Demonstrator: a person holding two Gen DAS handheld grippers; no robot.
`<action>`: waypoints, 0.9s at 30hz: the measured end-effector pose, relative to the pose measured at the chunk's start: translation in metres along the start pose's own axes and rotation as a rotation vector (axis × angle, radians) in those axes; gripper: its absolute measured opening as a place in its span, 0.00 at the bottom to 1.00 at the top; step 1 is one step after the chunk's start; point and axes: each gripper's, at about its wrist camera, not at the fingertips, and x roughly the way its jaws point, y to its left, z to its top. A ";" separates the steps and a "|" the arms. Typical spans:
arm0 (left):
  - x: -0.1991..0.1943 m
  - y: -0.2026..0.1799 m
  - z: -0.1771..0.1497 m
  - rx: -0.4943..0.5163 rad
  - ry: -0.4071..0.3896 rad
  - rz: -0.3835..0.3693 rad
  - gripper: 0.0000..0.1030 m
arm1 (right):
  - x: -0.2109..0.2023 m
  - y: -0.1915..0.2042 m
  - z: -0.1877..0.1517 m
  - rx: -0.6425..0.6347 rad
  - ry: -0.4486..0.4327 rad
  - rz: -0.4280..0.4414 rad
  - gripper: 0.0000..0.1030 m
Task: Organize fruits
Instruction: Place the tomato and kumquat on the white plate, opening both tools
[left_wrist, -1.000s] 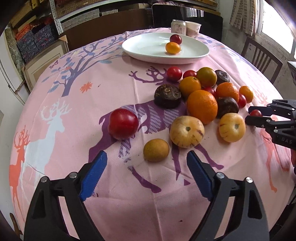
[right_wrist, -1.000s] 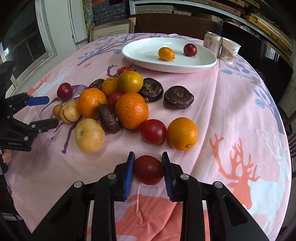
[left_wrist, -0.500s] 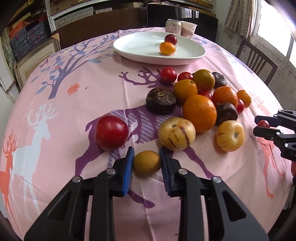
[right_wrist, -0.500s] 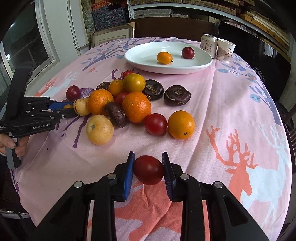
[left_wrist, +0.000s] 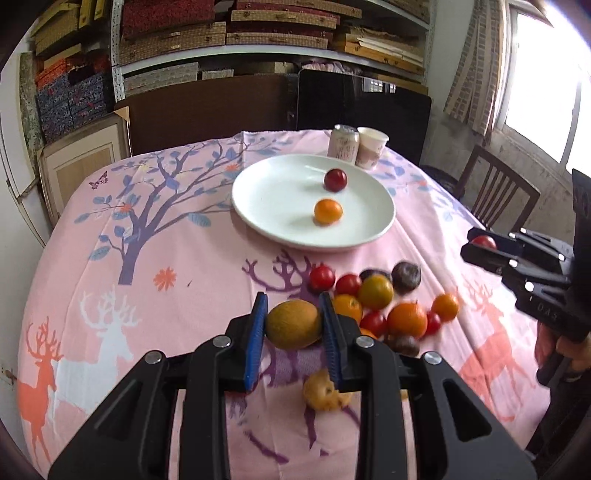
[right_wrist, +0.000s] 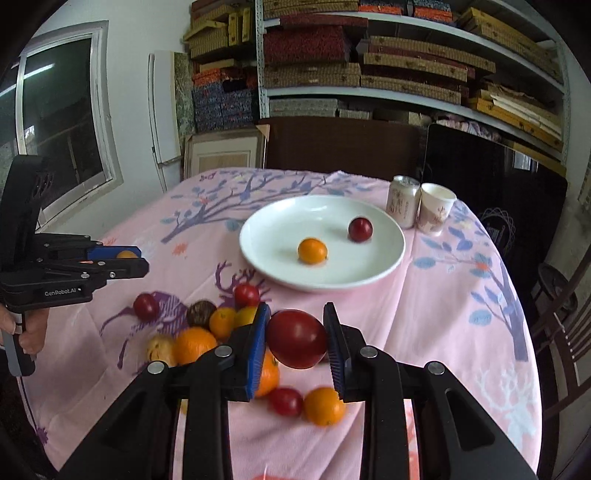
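My left gripper (left_wrist: 293, 325) is shut on a brown-yellow round fruit (left_wrist: 293, 324) and holds it above the table. My right gripper (right_wrist: 297, 339) is shut on a dark red tomato (right_wrist: 297, 339), also lifted. A white plate (left_wrist: 273, 192) at the back holds a small orange fruit (left_wrist: 328, 211) and a small red fruit (left_wrist: 335, 180). A pile of oranges, tomatoes and dark fruits (left_wrist: 384, 302) lies on the pink cloth below both grippers. The right gripper shows at the right edge of the left wrist view (left_wrist: 480, 245). The left gripper shows at the left of the right wrist view (right_wrist: 129, 260).
A drink can (left_wrist: 343, 143) and a paper cup (left_wrist: 371, 147) stand behind the plate. A striped yellow fruit (left_wrist: 325, 391) lies under my left gripper. A wooden chair (left_wrist: 498, 199) stands at the right. Shelves with boxes (right_wrist: 369, 74) fill the back wall.
Both grippers have risen from the table with their fruits and now point toward the plate. The left gripper, open a second ago, closed on the brown-yellow fruit and lifted it.
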 end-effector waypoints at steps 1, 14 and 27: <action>0.008 0.000 0.008 -0.020 -0.009 -0.005 0.27 | 0.008 0.000 0.006 -0.001 -0.011 -0.001 0.29; 0.136 -0.001 0.067 -0.181 0.068 0.012 0.27 | 0.121 -0.015 0.034 0.001 0.115 -0.053 0.29; 0.130 0.000 0.071 -0.164 0.022 0.087 0.73 | 0.129 -0.015 0.041 -0.047 0.125 -0.113 0.49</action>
